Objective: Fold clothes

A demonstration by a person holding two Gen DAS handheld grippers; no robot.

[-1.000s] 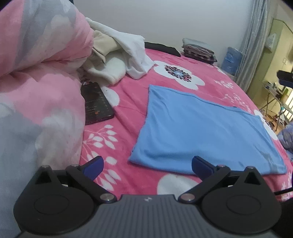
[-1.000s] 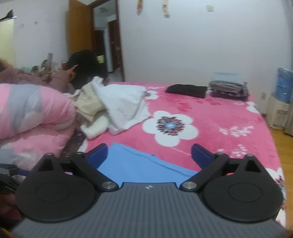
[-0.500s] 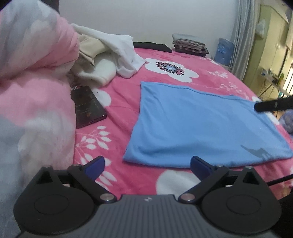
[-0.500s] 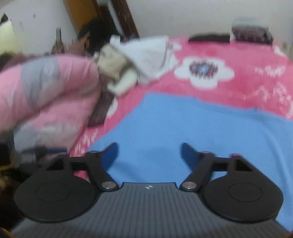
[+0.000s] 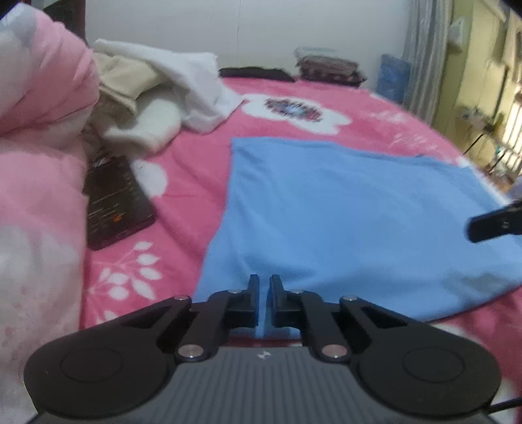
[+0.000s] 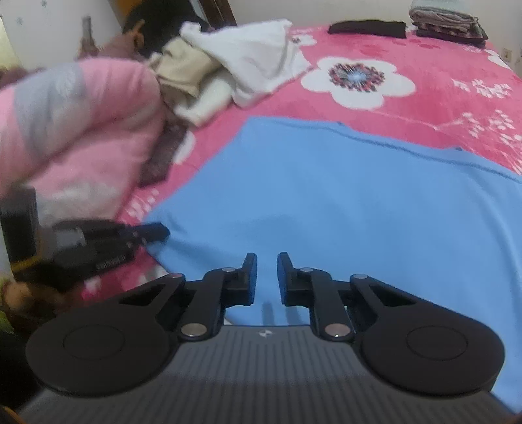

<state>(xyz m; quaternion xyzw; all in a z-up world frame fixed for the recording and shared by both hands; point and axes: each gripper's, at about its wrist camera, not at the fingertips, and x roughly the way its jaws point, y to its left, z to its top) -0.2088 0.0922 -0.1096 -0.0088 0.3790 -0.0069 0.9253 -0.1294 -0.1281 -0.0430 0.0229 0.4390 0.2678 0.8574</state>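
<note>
A blue garment (image 5: 342, 212) (image 6: 342, 195) lies spread flat on the pink flowered bedspread (image 5: 375, 130). My left gripper (image 5: 264, 287) sits at its near left corner, jaws drawn together with a strip of blue cloth between the pads. From the right wrist view, the left gripper (image 6: 160, 231) touches that same corner. My right gripper (image 6: 267, 264) hovers low over the garment's near edge. Its jaws are closing, a narrow gap remains, and blue cloth shows in the gap without being visibly pinched. In the left wrist view, a dark finger of the right gripper (image 5: 483, 225) reaches in over the cloth's right side.
A bundled pink quilt (image 5: 39, 130) fills the left. A heap of white and cream clothes (image 5: 163, 91) lies behind it, with a dark phone (image 5: 114, 202) beside. Folded stacks (image 5: 329, 67) and a black garment (image 5: 254, 72) sit at the far edge. A person's head (image 6: 153, 26) shows beyond.
Both grippers dropped toward the blue garment's near edge and went from wide open to nearly closed. The left one came together on the near left corner.
</note>
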